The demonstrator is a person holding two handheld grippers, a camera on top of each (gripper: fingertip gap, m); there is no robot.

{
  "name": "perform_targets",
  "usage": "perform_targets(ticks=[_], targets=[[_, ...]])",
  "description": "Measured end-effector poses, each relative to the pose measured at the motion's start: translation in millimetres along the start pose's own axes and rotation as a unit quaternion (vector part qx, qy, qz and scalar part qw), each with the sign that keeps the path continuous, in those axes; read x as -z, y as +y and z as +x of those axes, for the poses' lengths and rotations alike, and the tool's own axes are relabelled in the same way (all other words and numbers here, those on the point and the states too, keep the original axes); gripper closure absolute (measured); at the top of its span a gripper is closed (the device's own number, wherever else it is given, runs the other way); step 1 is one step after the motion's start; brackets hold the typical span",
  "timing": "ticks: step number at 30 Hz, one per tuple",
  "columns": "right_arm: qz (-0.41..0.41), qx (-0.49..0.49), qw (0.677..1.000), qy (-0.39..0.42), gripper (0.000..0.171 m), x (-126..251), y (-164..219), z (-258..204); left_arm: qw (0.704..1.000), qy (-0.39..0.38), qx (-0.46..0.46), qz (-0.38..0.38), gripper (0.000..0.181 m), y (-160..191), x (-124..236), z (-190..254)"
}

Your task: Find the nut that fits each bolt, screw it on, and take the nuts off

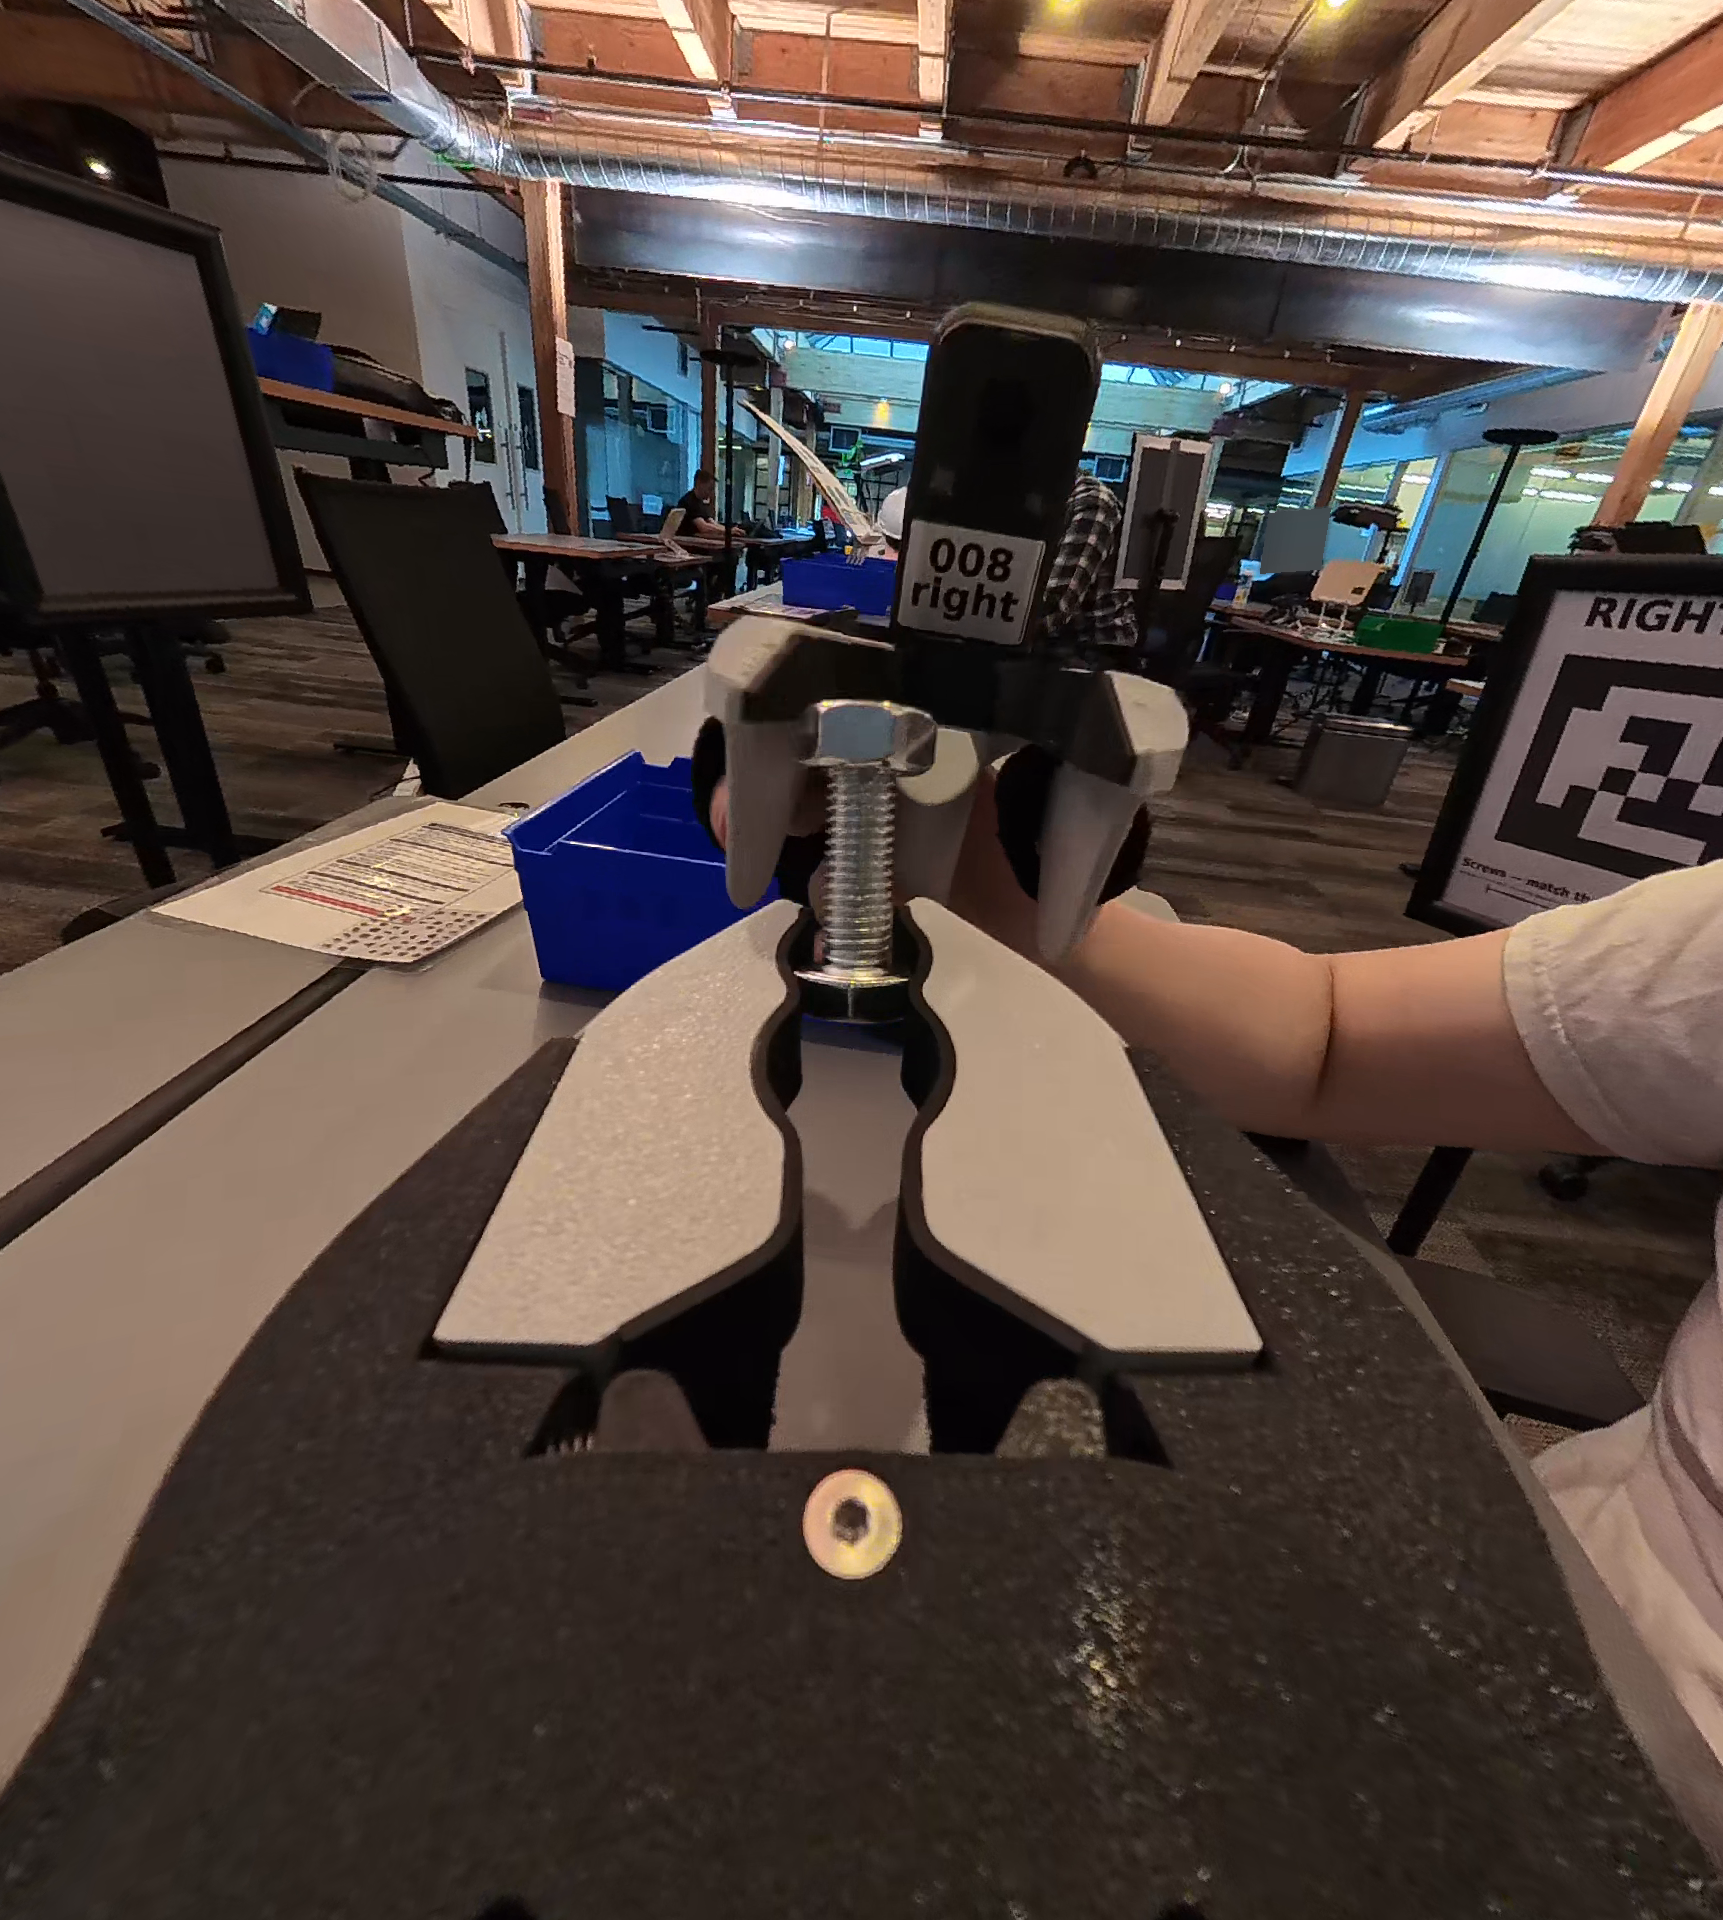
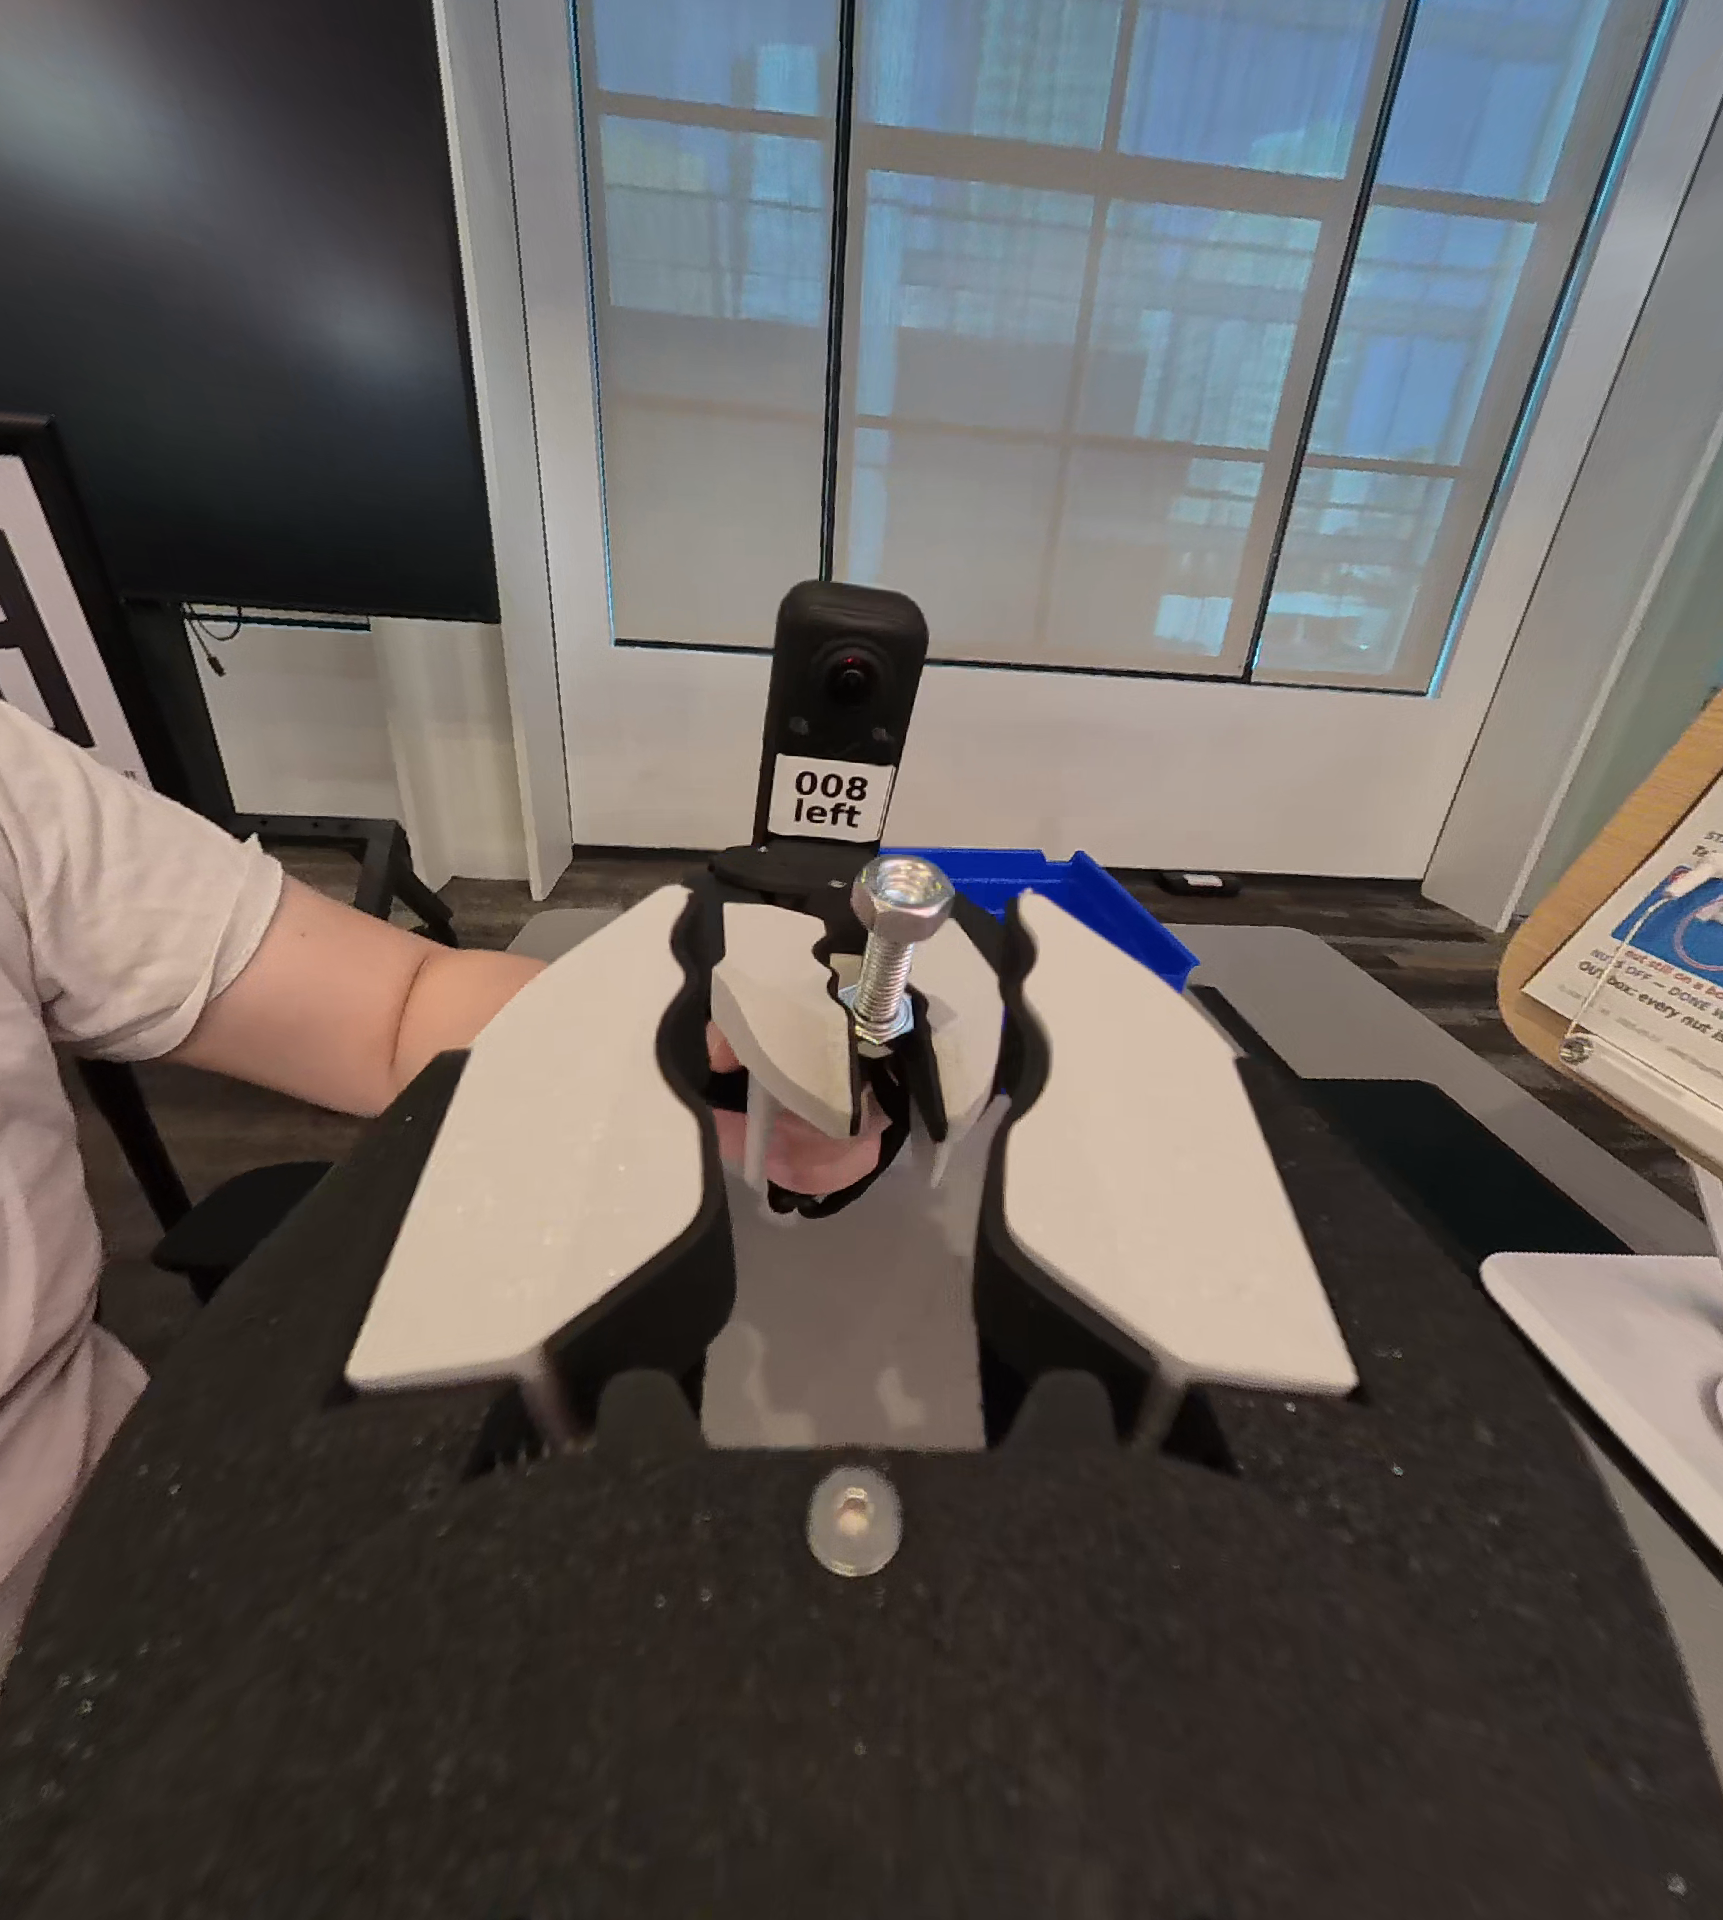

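A silver hex-head bolt (image 1: 859,862) stands upright in the air between the two grippers. A silver nut (image 1: 852,992) sits on its lower threads. My left gripper (image 1: 852,935) is shut on that nut, with the bolt rising out of its tips. In the right wrist view the left gripper (image 2: 883,1023) faces me, holding the nut (image 2: 883,1029), with the bolt's head (image 2: 904,899) on top. My right gripper (image 2: 852,925) is open, its fingers spread to either side of the bolt head without touching it. It also shows in the left wrist view (image 1: 909,904).
A blue plastic bin (image 1: 618,883) sits on the grey table (image 1: 213,1091) behind the bolt, beside a printed sheet (image 1: 389,883). A framed marker board (image 1: 1646,748) stands at right. A tilted wooden stand with an instruction sheet (image 2: 1688,987) is at right. The person's bare arm (image 1: 1304,1039) reaches in. Left and right tips are no more than a few centimetres apart.
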State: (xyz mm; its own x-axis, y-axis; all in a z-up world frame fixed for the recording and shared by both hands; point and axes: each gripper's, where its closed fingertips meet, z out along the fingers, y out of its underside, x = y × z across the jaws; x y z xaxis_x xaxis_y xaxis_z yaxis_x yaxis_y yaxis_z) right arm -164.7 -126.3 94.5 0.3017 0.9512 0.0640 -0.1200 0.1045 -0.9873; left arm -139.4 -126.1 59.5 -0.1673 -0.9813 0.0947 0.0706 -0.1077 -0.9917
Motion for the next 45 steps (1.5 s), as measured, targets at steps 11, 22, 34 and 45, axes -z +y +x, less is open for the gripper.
perform_targets(ticks=[11, 22, 34, 45], targets=[[-0.031, 0.045, 0.999, -0.007, 0.123, -1.1, 4.9, -9.2, 1.000, -0.003, 0.000, 0.006, 0.168, -4.1, 1.9, 0.7], [-0.033, 0.059, 0.998, 0.001, 0.121, -4.8, 6.9, -10.3, 1.000, -0.004, 0.000, 0.006, 0.168, -5.3, 1.8, 2.1], [-0.019, 0.049, 0.998, -0.016, 0.122, 0.3, -2.8, -14.2, 1.000, -0.006, -0.006, -0.001, 0.168, -3.3, 0.1, 3.0], [-0.038, 0.048, 0.998, -0.011, 0.113, -5.6, 0.7, -17.2, 1.000, 0.005, -0.006, -0.005, 0.167, -0.7, -5.0, 10.1]])
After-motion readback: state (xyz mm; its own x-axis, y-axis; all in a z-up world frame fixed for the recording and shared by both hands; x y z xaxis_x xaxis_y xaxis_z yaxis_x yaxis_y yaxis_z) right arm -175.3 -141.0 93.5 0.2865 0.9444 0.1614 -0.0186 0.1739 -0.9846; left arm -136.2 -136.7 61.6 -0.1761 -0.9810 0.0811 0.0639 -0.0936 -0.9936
